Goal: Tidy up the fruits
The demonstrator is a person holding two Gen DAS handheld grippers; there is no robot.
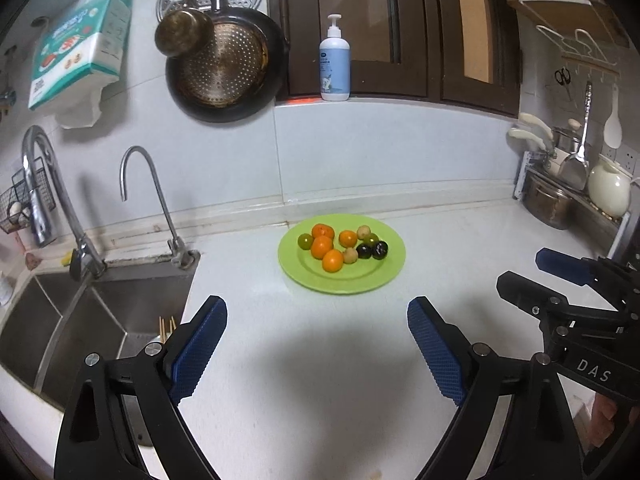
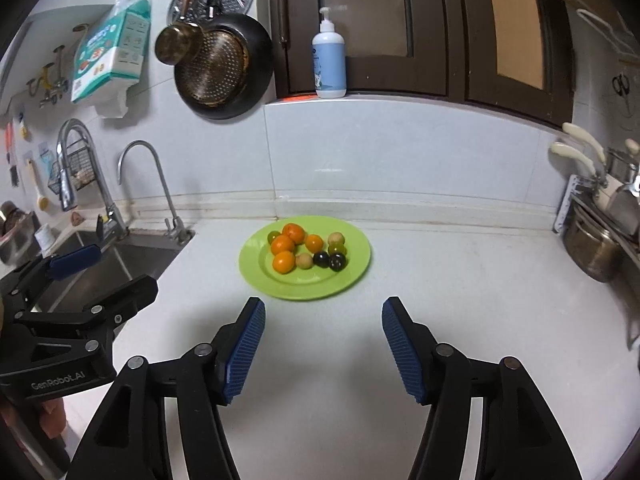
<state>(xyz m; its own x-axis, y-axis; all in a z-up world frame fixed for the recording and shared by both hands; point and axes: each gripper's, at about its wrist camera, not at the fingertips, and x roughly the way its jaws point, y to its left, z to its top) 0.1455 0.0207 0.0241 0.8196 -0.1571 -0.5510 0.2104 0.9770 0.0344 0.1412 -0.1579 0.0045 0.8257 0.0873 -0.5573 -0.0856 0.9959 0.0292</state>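
Bare white countertop (image 1: 320, 360) fills the lower centre of both views, open for passage up to the green plate (image 1: 296, 276) at mid frame, which is loaded with small fruits (image 1: 333, 261). Right of the plate the counter stays bare as far as the steel pot (image 2: 592, 252) and utensil rack at the right edge. Left side blocked by sink (image 1: 120, 312) and two faucets (image 1: 160, 208). Pans (image 1: 224, 68) hang upper left; soap bottle (image 1: 335, 64) on the sill, upper centre.
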